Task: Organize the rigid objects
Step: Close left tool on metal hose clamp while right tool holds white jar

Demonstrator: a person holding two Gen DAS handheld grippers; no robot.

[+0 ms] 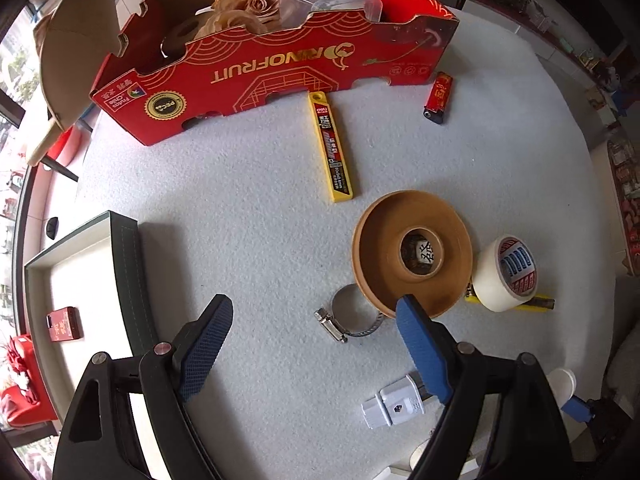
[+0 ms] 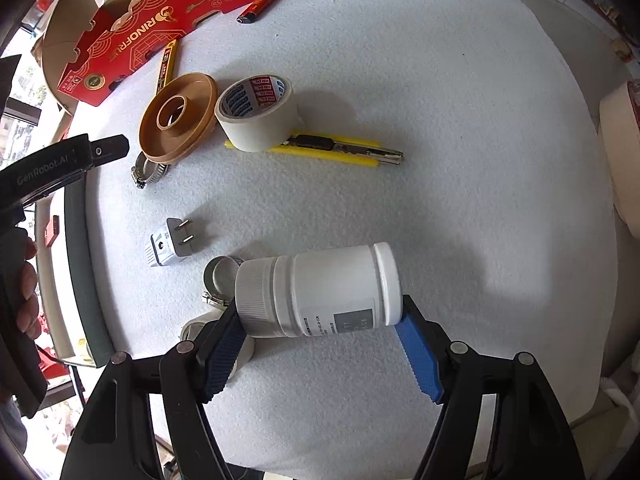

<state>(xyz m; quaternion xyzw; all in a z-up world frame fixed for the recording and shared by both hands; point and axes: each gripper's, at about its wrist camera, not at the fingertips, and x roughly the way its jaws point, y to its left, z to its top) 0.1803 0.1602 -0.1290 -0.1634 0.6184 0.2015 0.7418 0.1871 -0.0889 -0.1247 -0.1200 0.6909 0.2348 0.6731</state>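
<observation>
Right hand-held gripper (image 2: pixel 320 350) clamps white plastic pill bottle (image 2: pixel 320 294) sideways, above white padded bench (image 2: pixel 440 160). Left hand-held gripper (image 1: pixel 316 338) released, empty. Transport step; next probably needs placement in grey-rimmed tray (image 1: pixel 128 280).

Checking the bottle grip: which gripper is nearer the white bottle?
Right. The right gripper clamps the white bottle between its pads; the left gripper hangs open over bare mat, away from it.

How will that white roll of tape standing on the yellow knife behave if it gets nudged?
The white tape roll probably rolls or tips easily: it rests unevenly on the yellow utility knife. It looks stiff and fairly light, being a hollow ring.
</observation>
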